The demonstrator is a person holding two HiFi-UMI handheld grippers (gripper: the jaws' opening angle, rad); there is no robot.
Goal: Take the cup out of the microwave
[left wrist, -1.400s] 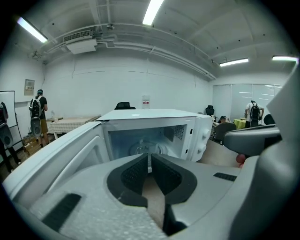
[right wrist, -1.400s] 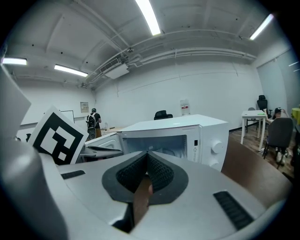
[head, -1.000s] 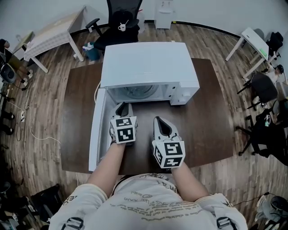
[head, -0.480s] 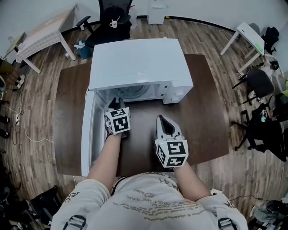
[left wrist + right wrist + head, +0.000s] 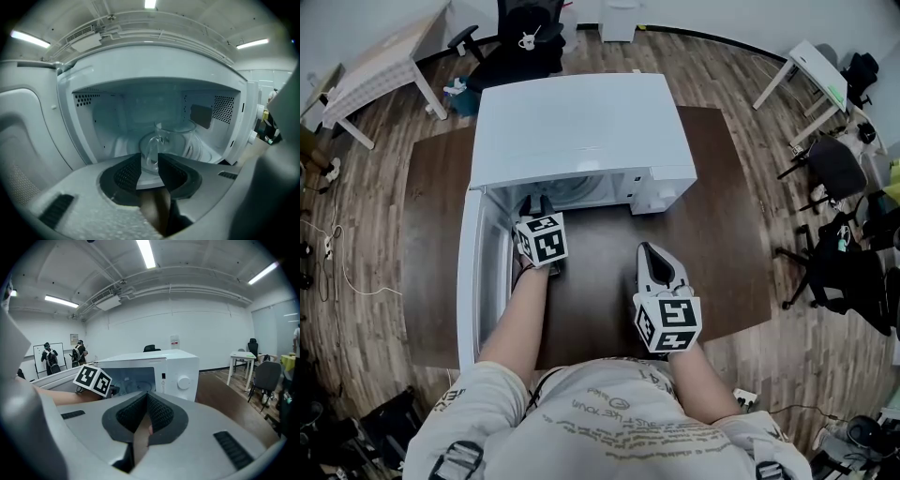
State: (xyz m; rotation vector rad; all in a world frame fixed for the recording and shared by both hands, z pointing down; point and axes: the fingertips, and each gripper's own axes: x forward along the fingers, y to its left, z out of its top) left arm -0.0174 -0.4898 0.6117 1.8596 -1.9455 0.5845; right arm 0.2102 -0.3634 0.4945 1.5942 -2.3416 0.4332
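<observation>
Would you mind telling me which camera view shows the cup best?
The left gripper view: the glass cup stands in plain sight inside the microwave, handle toward the camera. In the head view the microwave's top hides it; in the right gripper view the cavity is too dim to make it out.

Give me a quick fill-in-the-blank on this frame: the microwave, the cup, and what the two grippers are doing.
1. The microwave has its door swung ___.
2. The clear cup stands ___ the microwave, on the turntable.
3. The gripper at the microwave's opening, jaws apart and lined up with the cup's handle, is the person's ___ one.
4. The right gripper, outside the microwave with nothing between its jaws, is ___.

Missing words: open; inside; left; shut.
</observation>
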